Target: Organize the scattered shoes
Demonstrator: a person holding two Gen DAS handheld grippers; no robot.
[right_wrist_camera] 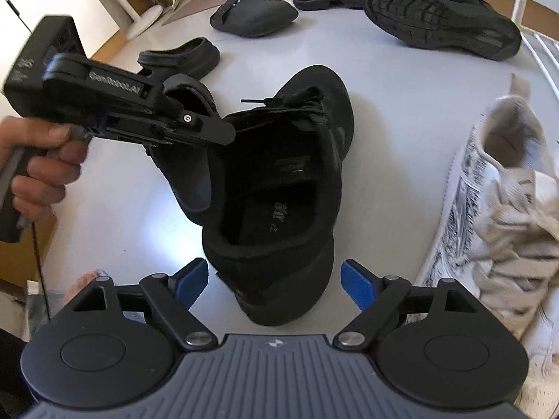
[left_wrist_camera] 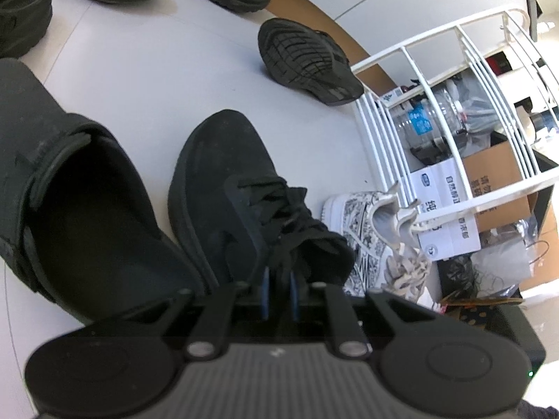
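My left tongs are pinched nearly shut on the collar of the black sneaker, at about nine o'clock of its mouth, as the right view shows; in the left view the laces hide the tips. My right tongs gape wide and hold nothing, the sneaker's heel sitting between the pads without touching them.

The sneaker stands on the grey table, a clog touching it at nine o'clock and the white sneaker just beside it at three.

My worry is the left grip: soft fabric, one thin bite, so it could slip free or tip the sneaker when lifted. If I close the right tongs too low or off-centre, the heel may squirt out. Swinging rightward, I could snag the white sneaker's loose laces, or knock the rack at two o'clock.
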